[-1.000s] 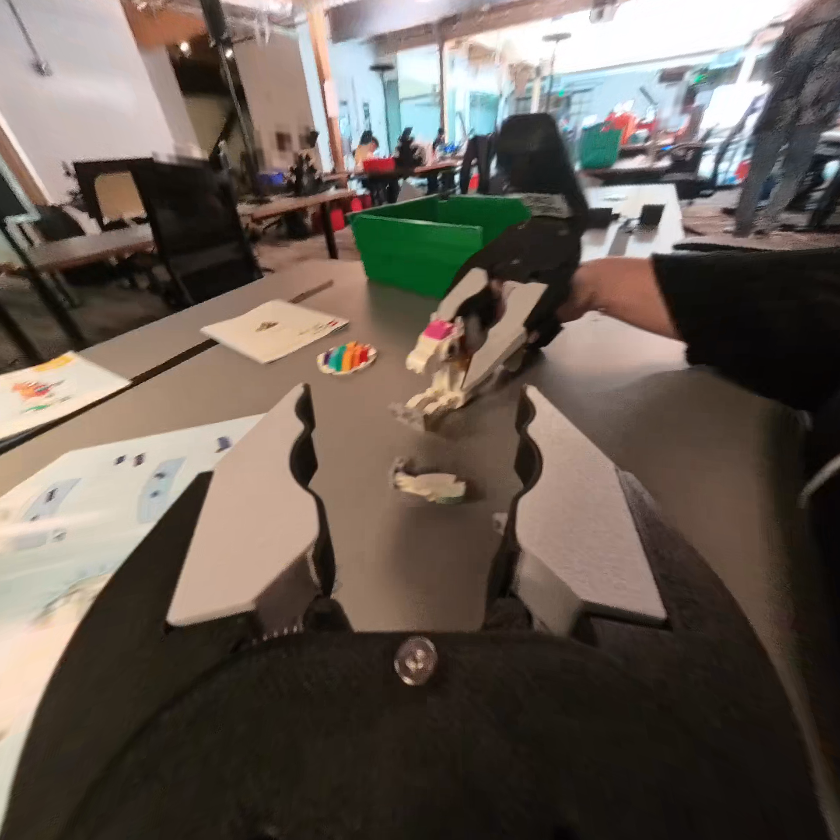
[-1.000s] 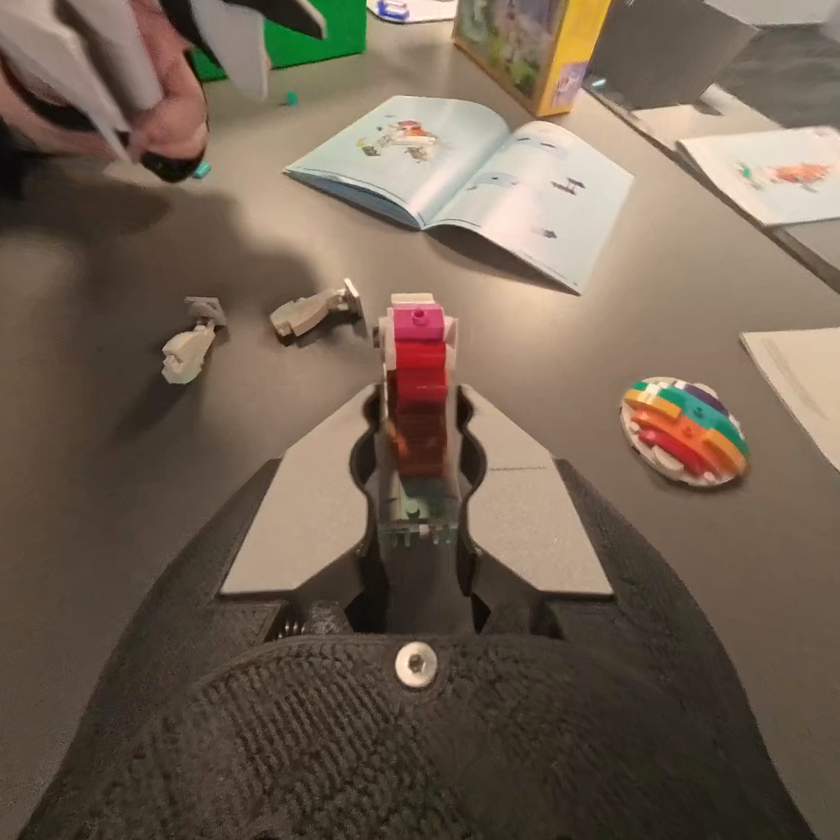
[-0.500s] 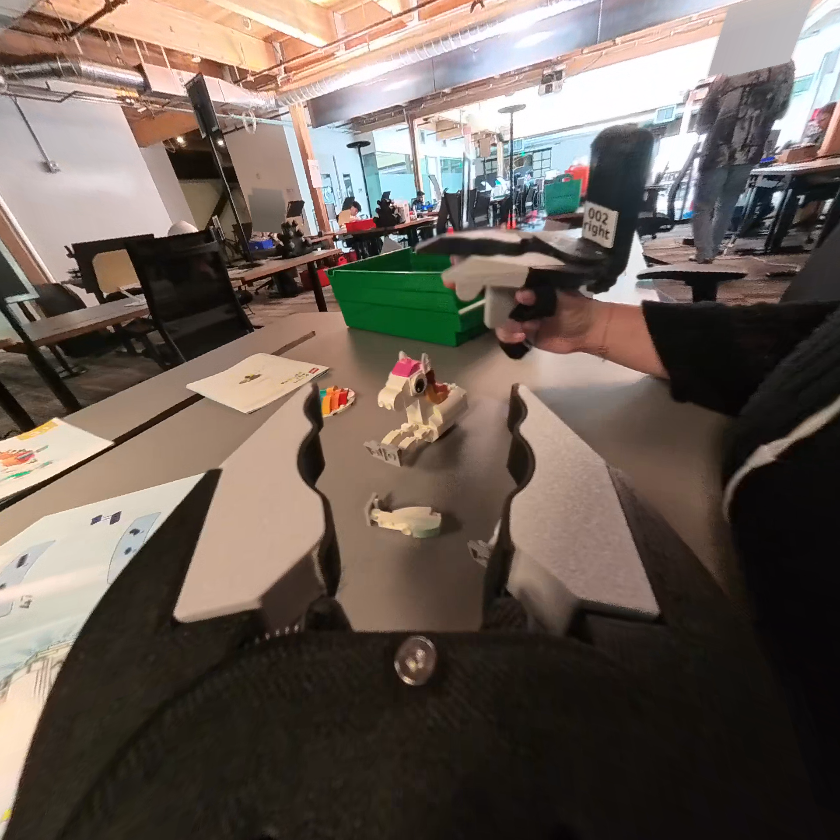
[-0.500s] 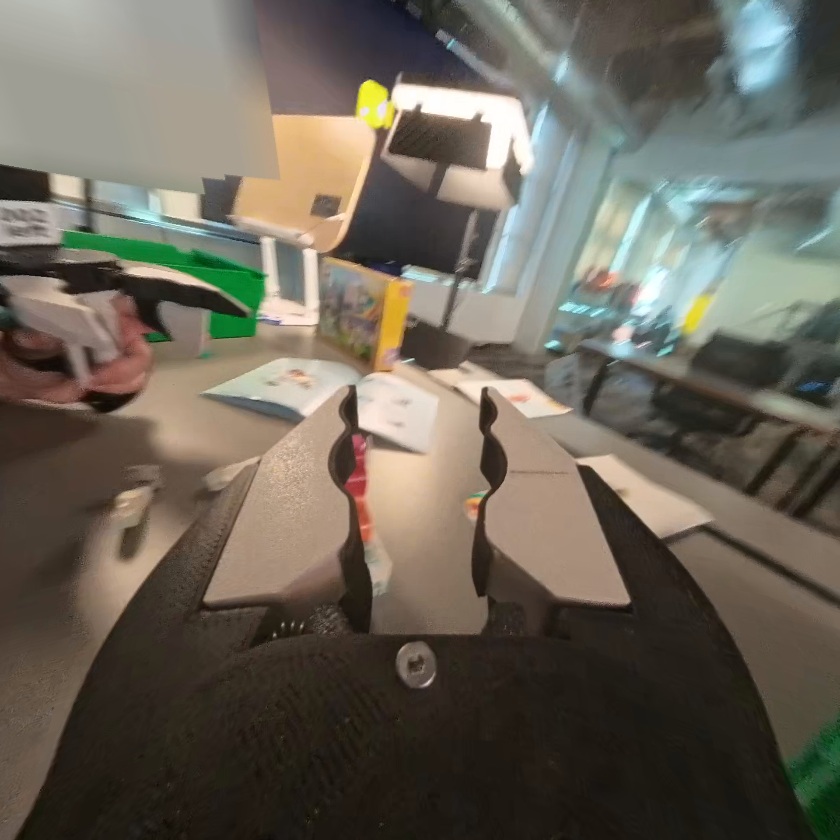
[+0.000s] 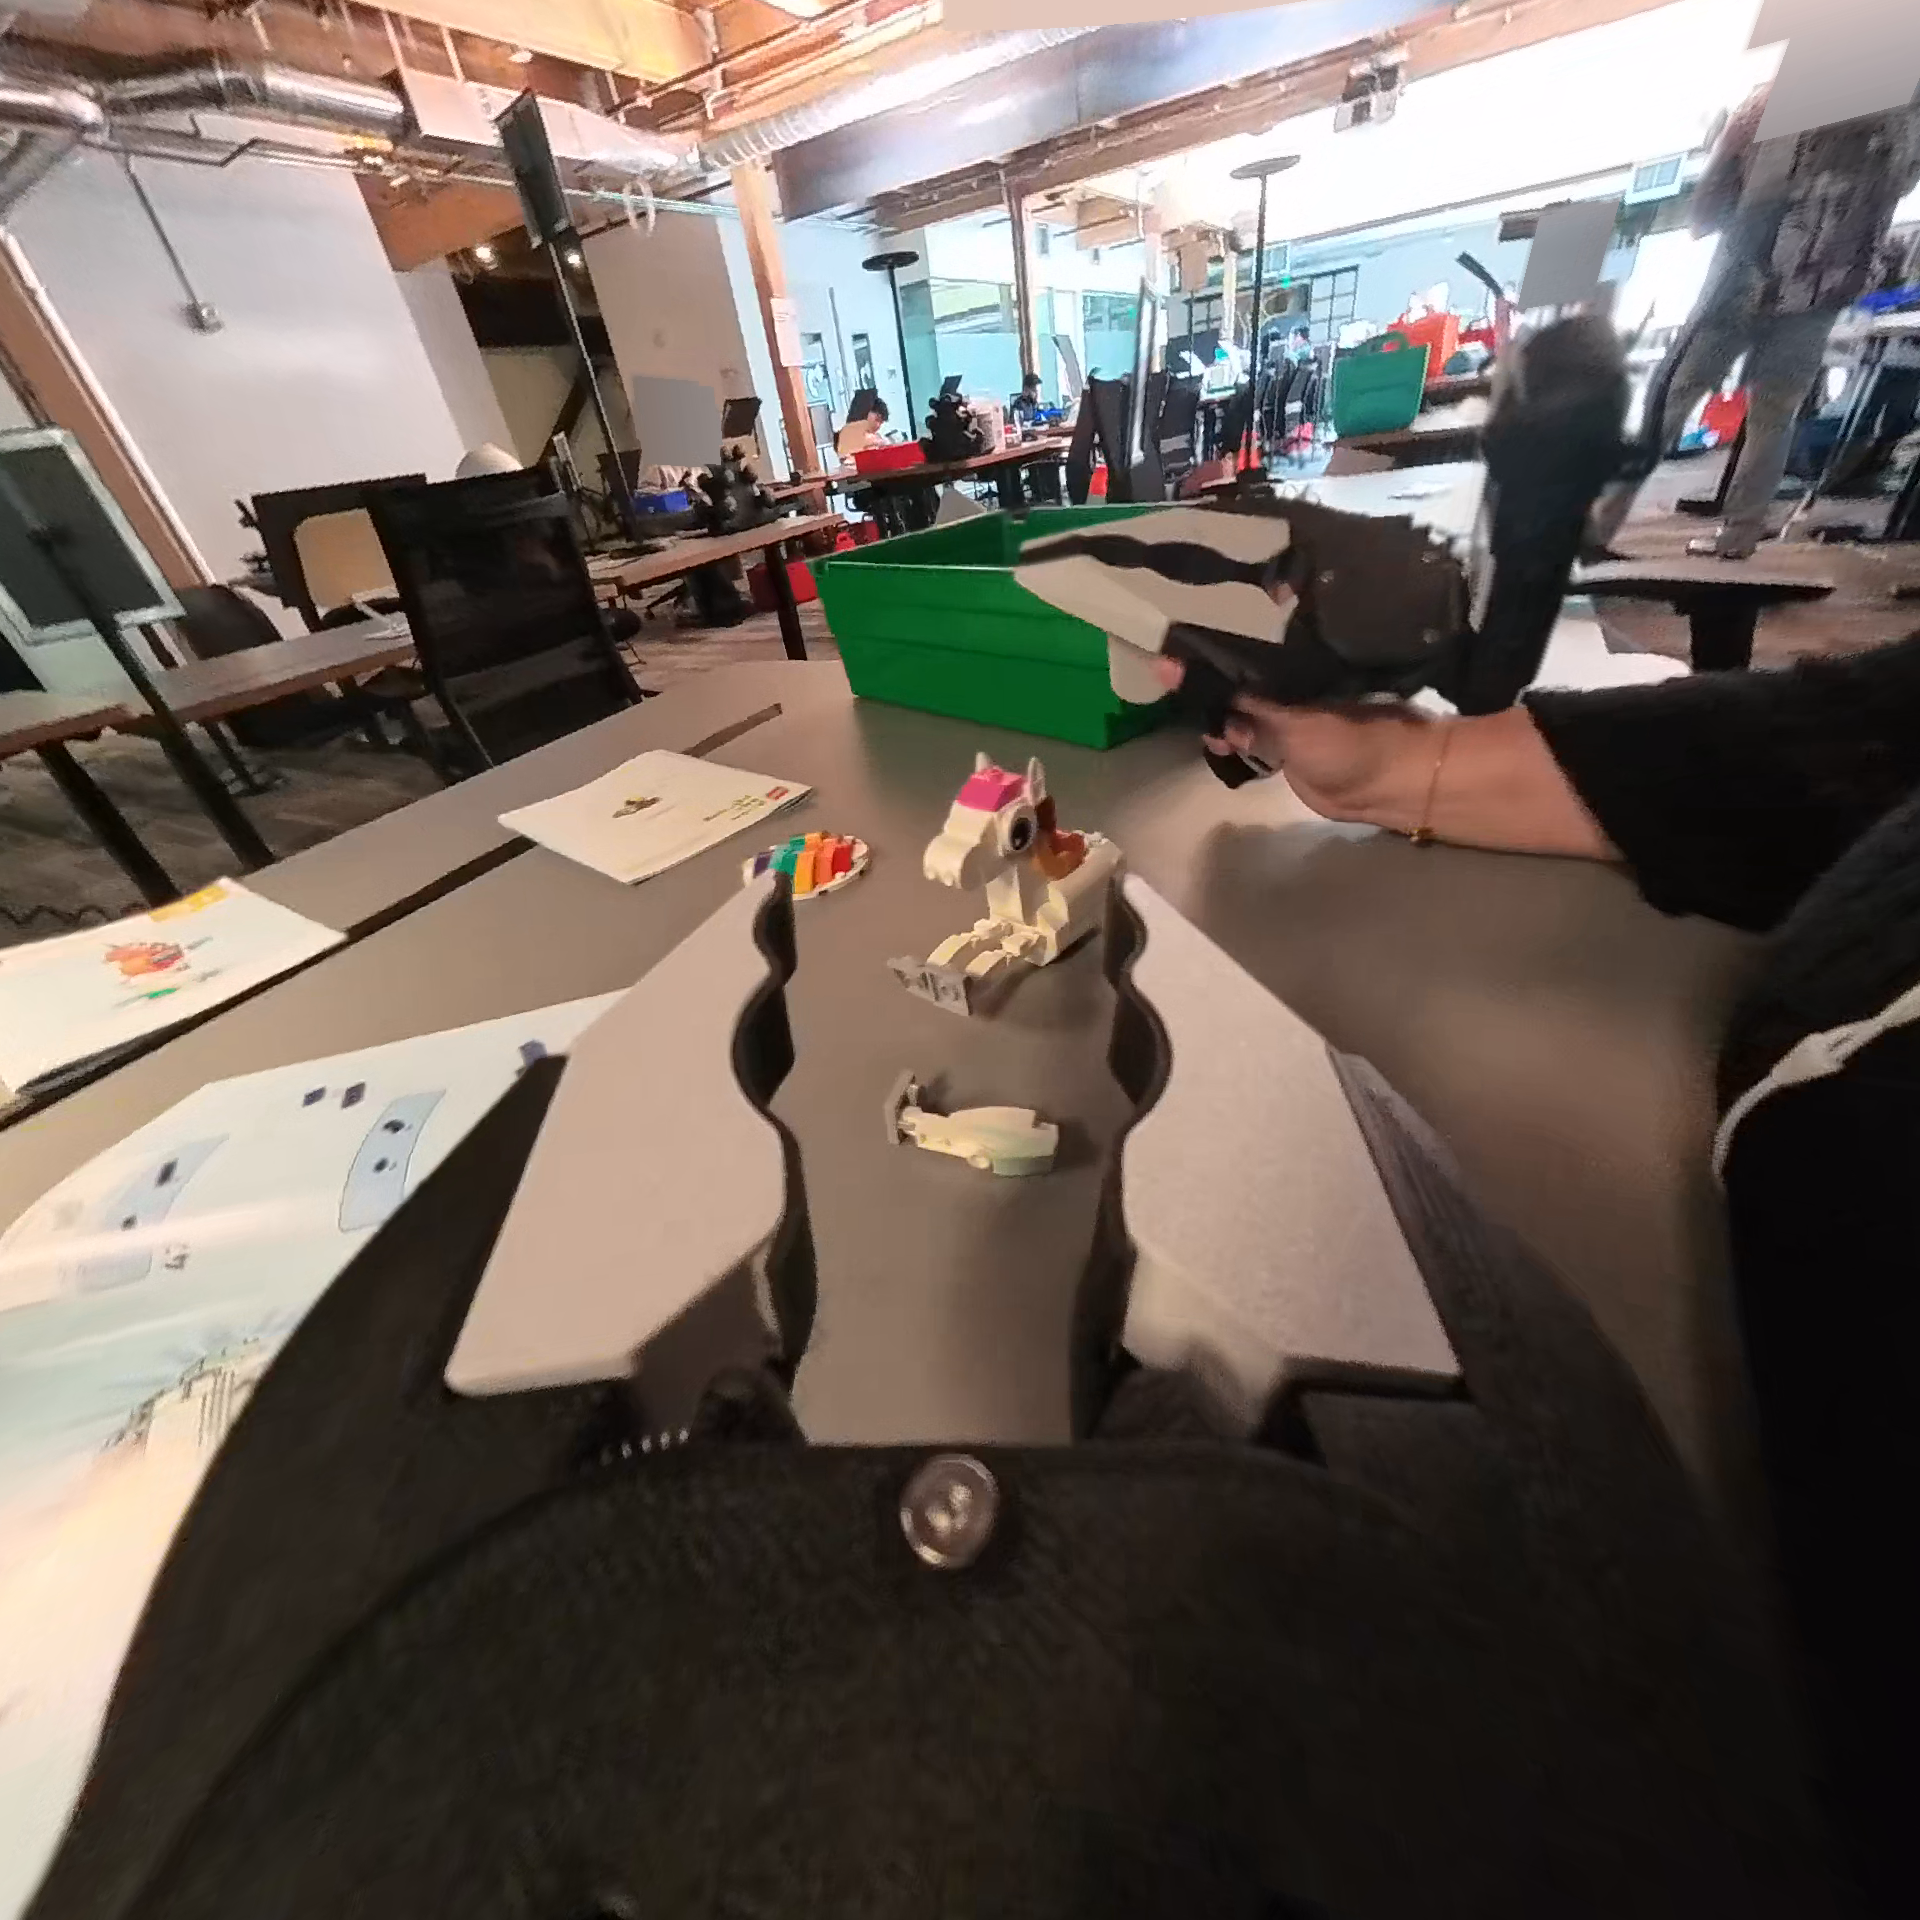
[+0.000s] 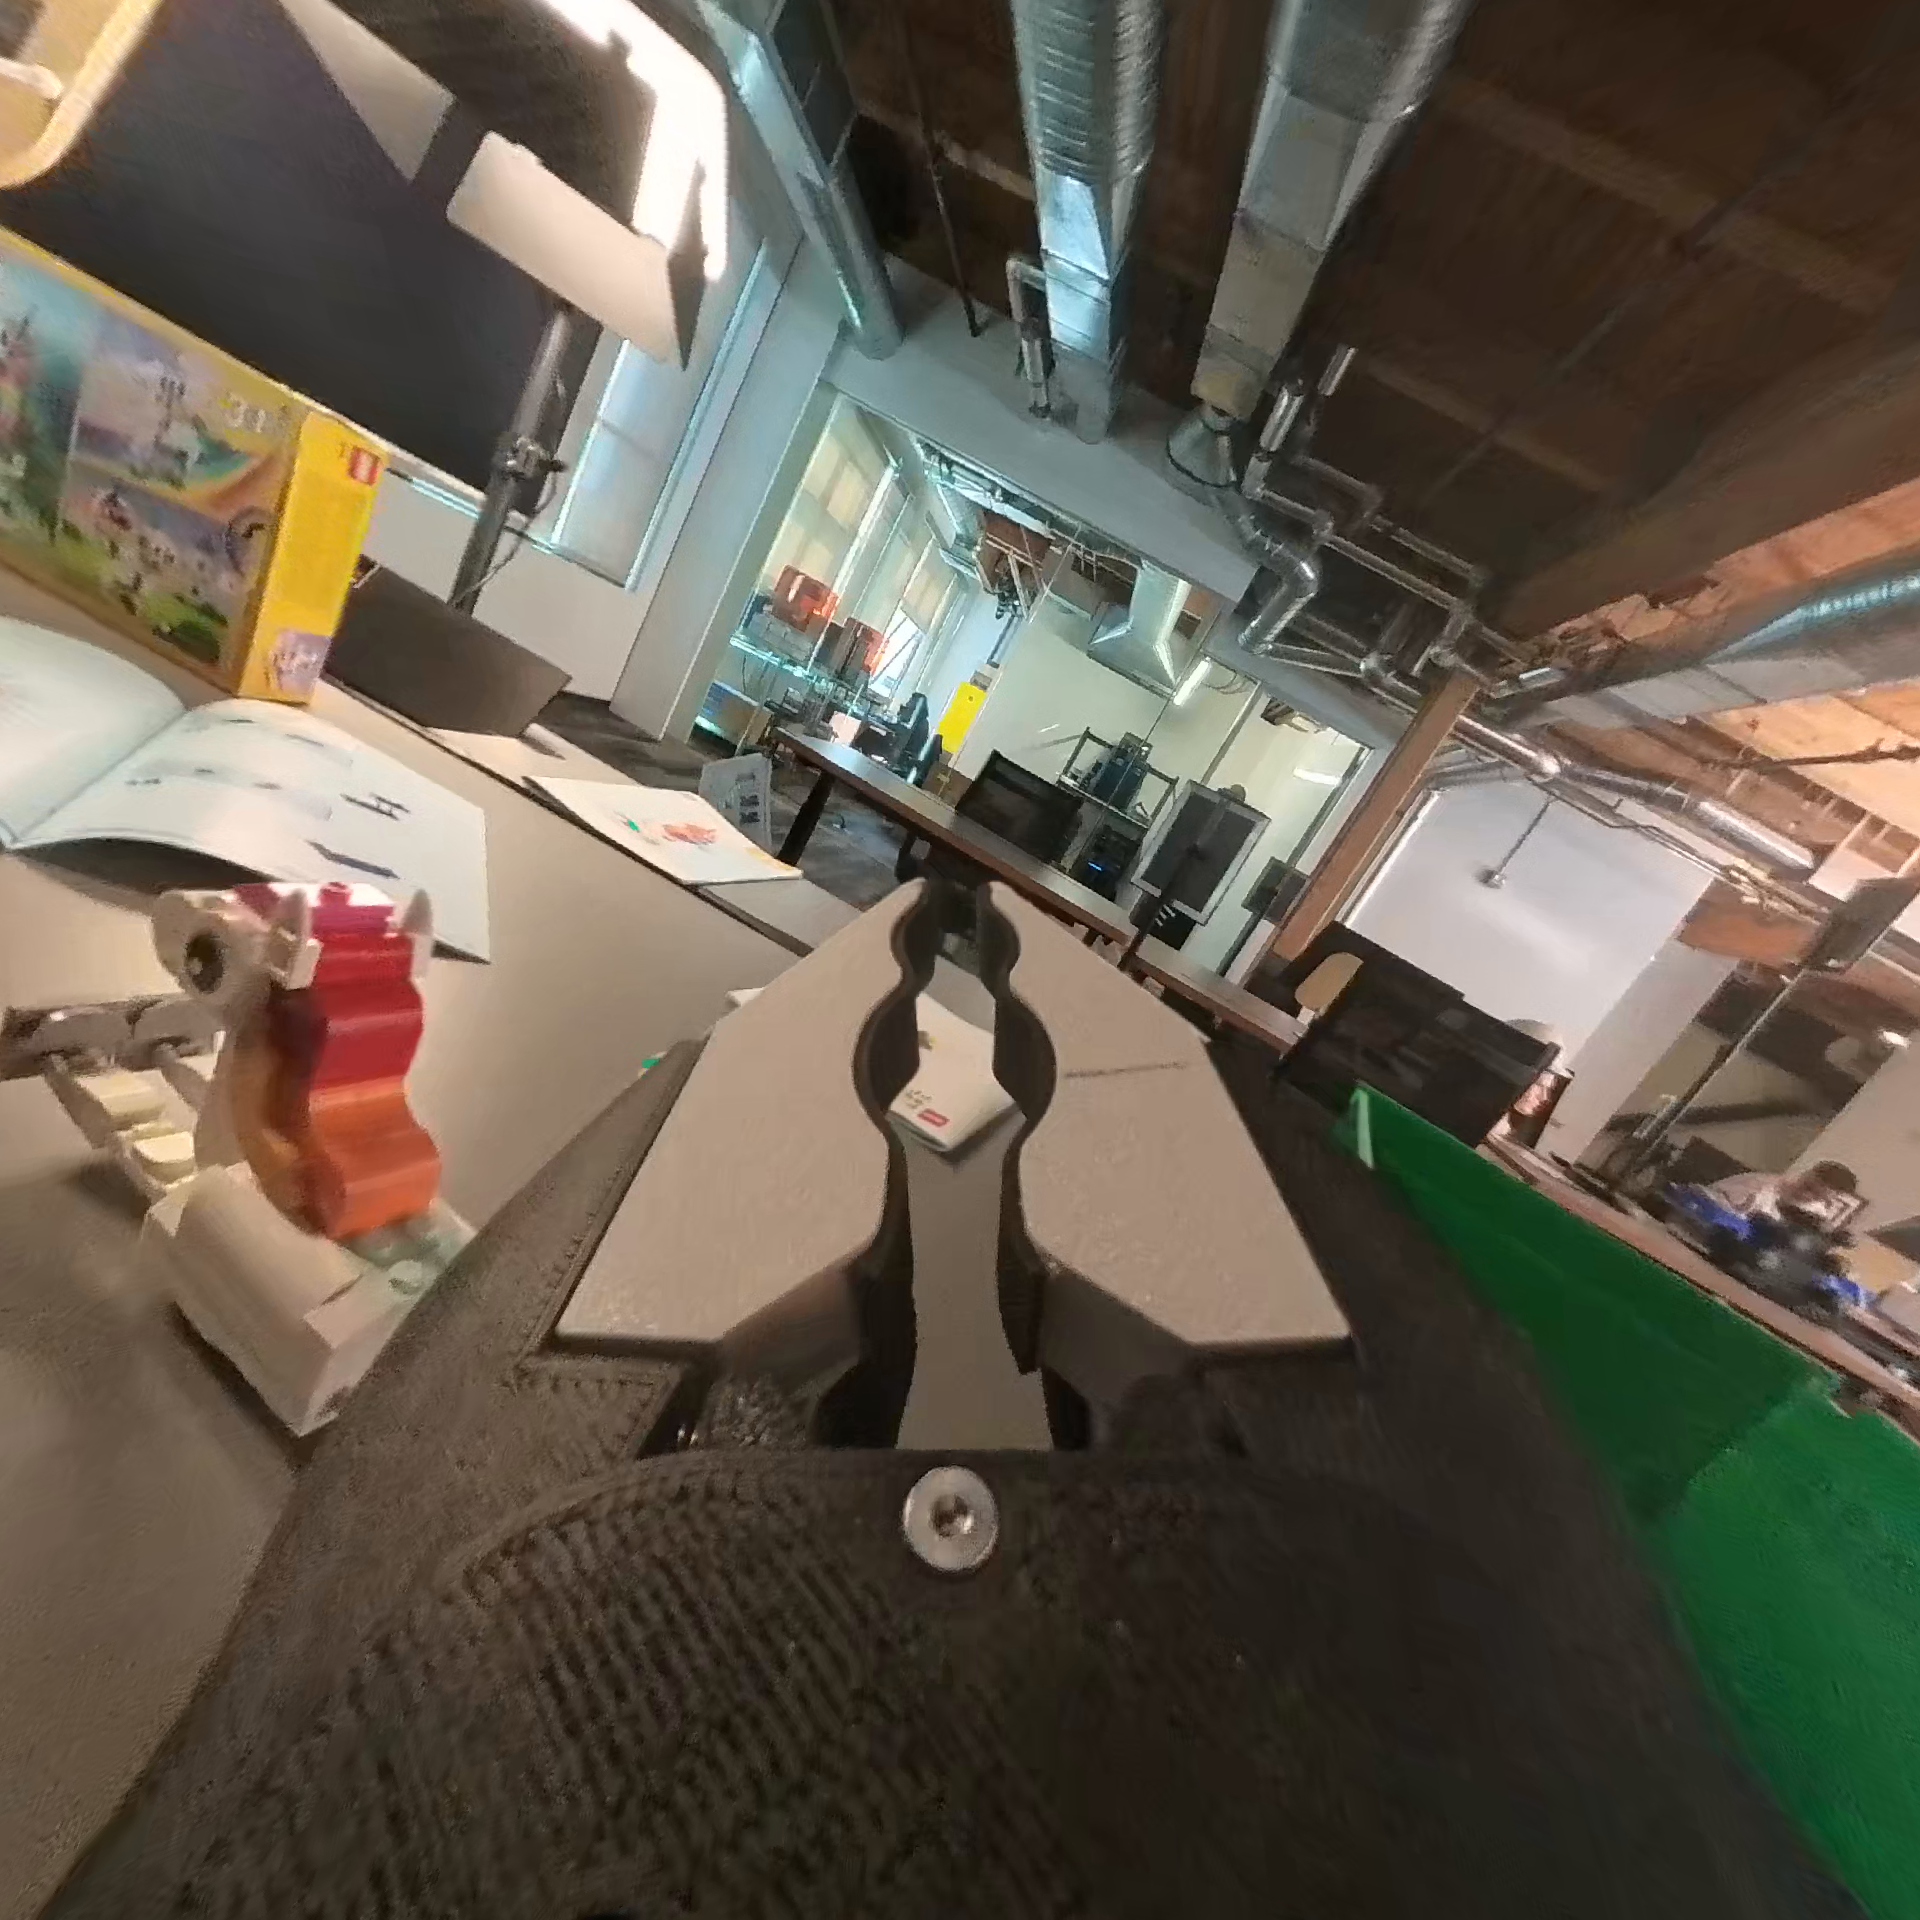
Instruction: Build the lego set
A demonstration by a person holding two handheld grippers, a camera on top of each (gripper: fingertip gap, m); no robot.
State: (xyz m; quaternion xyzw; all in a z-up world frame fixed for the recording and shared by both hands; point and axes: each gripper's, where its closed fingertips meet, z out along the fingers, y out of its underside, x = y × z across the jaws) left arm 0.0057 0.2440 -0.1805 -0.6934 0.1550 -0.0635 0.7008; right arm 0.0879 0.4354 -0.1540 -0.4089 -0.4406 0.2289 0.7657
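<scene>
A white lego unicorn with a pink top and a red-orange mane (image 5: 1013, 883) stands on the grey table (image 5: 1351, 987), free of both grippers. A loose white leg piece (image 5: 971, 1127) lies in front of it, between my left fingers. My left gripper (image 5: 945, 904) is open and empty, low over the table and pointing at the unicorn. My right gripper (image 6: 951, 894) is shut and empty, lifted and tilted up, with the unicorn (image 6: 312, 1091) to its lower left. It also shows in the left wrist view (image 5: 1143, 592), held by a hand above the unicorn to the right.
A round rainbow lego disc (image 5: 810, 860) and a small booklet (image 5: 655, 816) lie left of the unicorn. An open instruction booklet (image 5: 208, 1195) is at the near left. A green bin (image 5: 935, 634) stands behind. The lego box (image 6: 177, 520) stands at the table's far side. The tips of one gripper are about 20 cm away from the tips of the other. The loose white leg piece (image 5: 971, 1127) sits 10 cm or so from the ends of my left fingers.
My right gripper let go of the unicorn, rose, swung away to the right and shut. The unicorn now stands alone. My left gripper stayed open and shifted slightly.
</scene>
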